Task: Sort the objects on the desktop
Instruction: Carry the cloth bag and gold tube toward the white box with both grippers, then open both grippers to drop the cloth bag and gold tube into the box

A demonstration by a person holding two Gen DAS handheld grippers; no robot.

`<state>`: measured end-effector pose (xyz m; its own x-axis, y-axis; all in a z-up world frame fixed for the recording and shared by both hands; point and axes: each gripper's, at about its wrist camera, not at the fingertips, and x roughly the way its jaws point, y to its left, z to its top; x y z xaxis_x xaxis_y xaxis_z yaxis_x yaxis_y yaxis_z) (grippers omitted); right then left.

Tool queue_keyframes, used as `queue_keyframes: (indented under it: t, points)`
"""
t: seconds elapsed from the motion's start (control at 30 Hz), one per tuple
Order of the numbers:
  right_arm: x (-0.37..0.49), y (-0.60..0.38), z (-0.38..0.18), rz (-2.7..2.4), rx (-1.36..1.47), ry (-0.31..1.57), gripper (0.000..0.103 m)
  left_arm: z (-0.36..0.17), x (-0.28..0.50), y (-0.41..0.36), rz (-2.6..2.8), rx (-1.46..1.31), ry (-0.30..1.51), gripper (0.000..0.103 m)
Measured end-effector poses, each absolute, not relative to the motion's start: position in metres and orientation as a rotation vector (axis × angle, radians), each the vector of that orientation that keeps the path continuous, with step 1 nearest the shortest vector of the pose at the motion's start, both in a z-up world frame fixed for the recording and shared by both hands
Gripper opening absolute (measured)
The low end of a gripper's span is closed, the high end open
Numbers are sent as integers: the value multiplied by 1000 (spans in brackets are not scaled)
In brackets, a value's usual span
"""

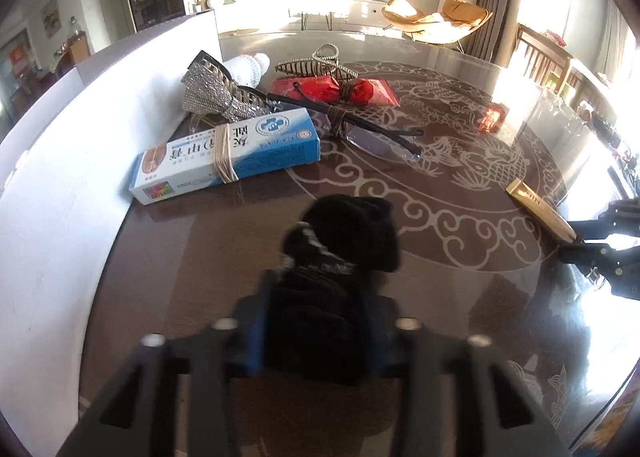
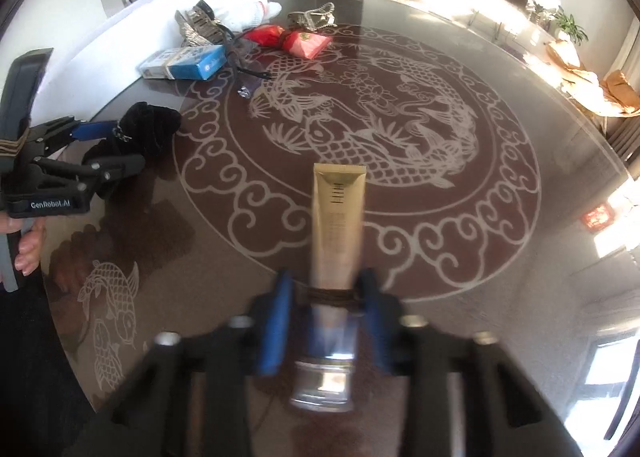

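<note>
Sunlit glass bench (image 1: 460, 265): from the left wrist, my left fingers (image 1: 316, 321) clamp a black fabric bundle (image 1: 344, 233); boxed ointment (image 1: 228, 153), glasses (image 1: 372, 133) and hair claw (image 1: 320, 65) remain unsorted. From the right wrist, my right fingers (image 2: 326, 305) pinch a gold tube (image 2: 338, 225).

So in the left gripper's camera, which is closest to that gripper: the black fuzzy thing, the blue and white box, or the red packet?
1. Black fuzzy thing: between the left gripper's fingers.
2. Blue and white box: farther up, left.
3. Red packet: farthest, behind the glasses.
</note>
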<state>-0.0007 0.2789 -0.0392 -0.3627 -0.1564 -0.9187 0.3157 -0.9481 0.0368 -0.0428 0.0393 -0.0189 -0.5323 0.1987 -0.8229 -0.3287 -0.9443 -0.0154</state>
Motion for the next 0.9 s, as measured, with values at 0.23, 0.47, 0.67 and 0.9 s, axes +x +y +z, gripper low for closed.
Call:
queue_keyframes:
  t: [0.23,0.47,0.67,0.9]
  points:
    - [7,270,-10,-2405,1473,123,28,25,-30,11,2627,-1165,8,31]
    - [-26,222,57,-2437,1236,63,28,93,-22,-44,2806,-1047,-116,31]
    - [-78,130,118,-2429,965,4,28,122,-43,-145,2991,-1127,-319,32]
    - [-164,-33,116,-2297,859,1,29,83,-89,-224,2966,-1403,-471,32]
